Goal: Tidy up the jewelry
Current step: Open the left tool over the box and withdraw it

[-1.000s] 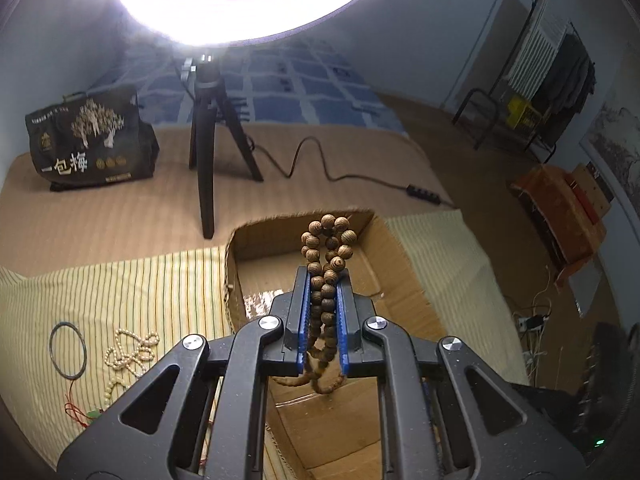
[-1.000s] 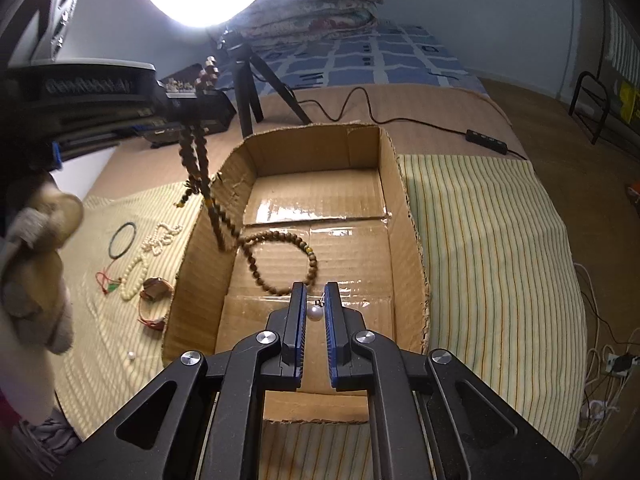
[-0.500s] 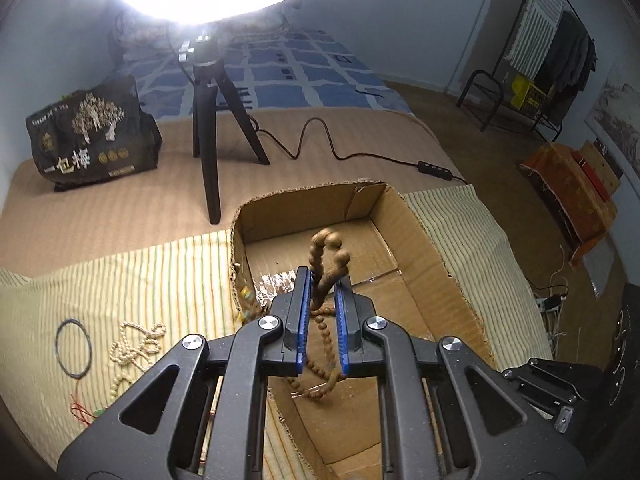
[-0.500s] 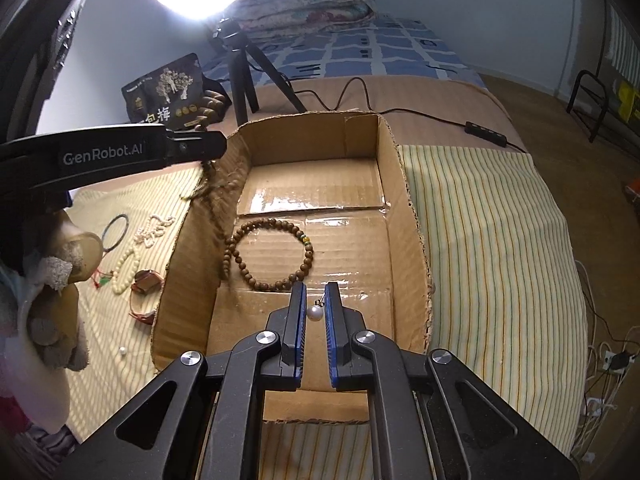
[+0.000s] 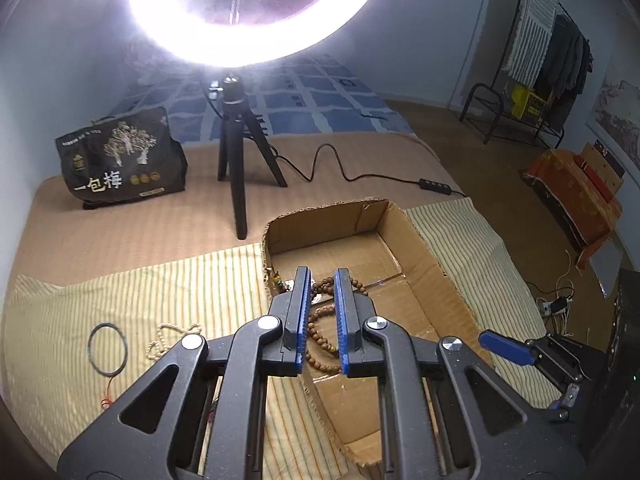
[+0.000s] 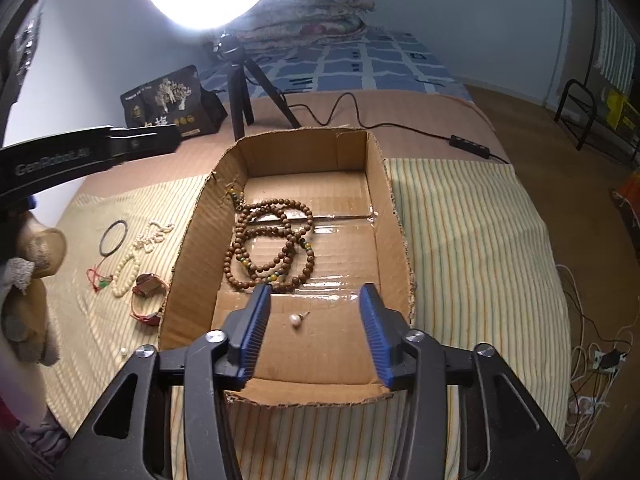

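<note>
Both claws had released since a second earlier — left claw [image 5: 322,316] narrowly parted, right claw [image 6: 314,332] wide. Wooden bead strand [image 6: 269,246] and pearl earring [image 6: 297,319] lay inside the cardboard box [image 6: 394,240]; more pieces remained on the bed's left edge.

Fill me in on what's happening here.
A person with two handheld grippers is sorting jewelry into a cardboard box. The wooden bead strand and a pearl earring lie inside. Both the left gripper and right gripper are open and empty. A cream bead necklace and black ring wait outside.
</note>
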A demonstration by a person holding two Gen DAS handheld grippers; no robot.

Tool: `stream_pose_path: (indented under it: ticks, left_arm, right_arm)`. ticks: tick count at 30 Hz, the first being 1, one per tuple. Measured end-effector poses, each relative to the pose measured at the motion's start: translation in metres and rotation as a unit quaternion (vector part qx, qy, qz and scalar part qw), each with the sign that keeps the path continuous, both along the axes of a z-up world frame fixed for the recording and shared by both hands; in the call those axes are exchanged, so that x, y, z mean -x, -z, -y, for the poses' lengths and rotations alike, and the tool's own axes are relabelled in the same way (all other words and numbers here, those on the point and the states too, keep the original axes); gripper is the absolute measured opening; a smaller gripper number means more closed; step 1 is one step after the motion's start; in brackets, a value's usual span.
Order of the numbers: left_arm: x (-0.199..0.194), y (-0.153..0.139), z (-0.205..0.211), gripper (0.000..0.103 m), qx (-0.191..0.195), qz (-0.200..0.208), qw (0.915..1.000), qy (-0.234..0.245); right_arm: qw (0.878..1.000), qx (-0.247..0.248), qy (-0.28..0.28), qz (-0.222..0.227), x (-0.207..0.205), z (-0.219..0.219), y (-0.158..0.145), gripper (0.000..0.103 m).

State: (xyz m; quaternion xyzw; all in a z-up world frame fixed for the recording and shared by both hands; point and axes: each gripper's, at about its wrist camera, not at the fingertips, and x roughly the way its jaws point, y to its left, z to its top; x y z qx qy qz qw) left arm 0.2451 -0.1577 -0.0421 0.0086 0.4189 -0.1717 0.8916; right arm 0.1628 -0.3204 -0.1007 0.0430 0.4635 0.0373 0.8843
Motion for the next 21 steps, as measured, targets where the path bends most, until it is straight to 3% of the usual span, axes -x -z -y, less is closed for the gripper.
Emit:
stream_pose_path:
  ticks: [4,8,9,11,15,17,21]
  left_arm:
    - [0.012,-0.013,-0.01,0.01,0.0,0.011,0.9999,-0.004]
    - [0.026,-0.027,-0.022,0.012,-0.002,0.027,0.9996,-0.008]
    - [0.03,-0.03,-0.025,0.017,-0.001,0.03,0.9995,-0.009]
    - [0.038,-0.037,-0.034,0.043,0.001,0.04,0.9991,-0.014]
    - [0.053,-0.051,-0.059,0.05,-0.005,0.058,0.9981,-0.019]
    - [0.058,-0.055,-0.074,0.063,0.003,0.057,0.9982,-0.021]
    - [0.068,-0.055,-0.117,0.066,0.016,0.049,0.9977,-0.045]
  right_arm:
    - [1.0,0.005,0.003,0.009,0.006,-0.003,-0.009,0.049]
    - [1.0,0.015,0.007,0.025,0.014,-0.008,-0.02,0.063]
    - [0.999,0.019,0.007,0.029,0.015,-0.01,-0.023,0.067]
    - [0.999,0.034,0.006,0.038,0.019,-0.015,-0.029,0.074]
    - [0.997,0.052,-0.005,0.058,0.029,-0.026,-0.039,0.079]
    - [0.997,0.045,-0.019,0.064,0.034,-0.033,-0.043,0.079]
    - [0.995,0.045,-0.045,0.079,0.042,-0.051,-0.047,0.079]
